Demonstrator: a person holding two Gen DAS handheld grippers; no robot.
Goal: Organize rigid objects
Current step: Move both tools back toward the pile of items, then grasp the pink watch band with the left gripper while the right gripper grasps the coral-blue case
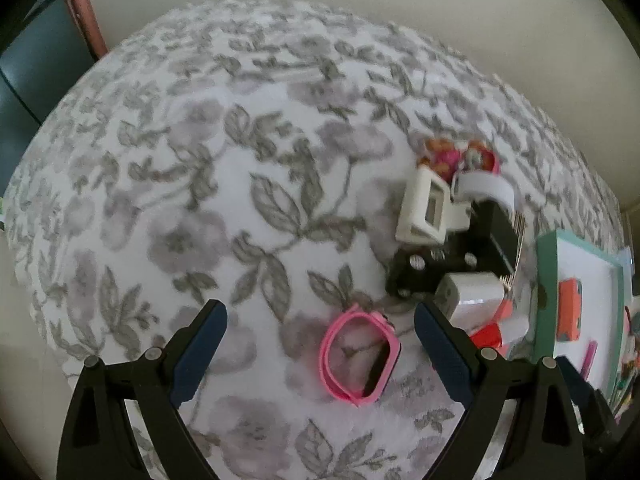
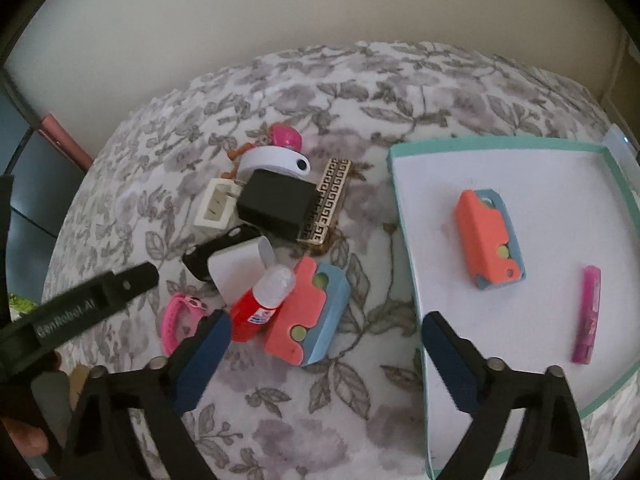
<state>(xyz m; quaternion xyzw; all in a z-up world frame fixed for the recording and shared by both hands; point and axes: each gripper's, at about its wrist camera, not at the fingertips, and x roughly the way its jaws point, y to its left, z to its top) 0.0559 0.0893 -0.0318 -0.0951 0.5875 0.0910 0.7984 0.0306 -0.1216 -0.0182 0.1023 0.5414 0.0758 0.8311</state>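
Hovering spread and empty, your left claw frames the pink band on the floral bedspread; your right claw, likewise released, faces the clutter pile, teal tray beyond.

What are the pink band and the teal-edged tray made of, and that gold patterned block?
The pink band looks like soft matte rubber or silicone: it holds a smooth bent loop. The tray seems to be cardboard, with thin flat walls and a dull white floor. The gold block looks like shiny metal or metallic-coated plastic; its raised key pattern glints.
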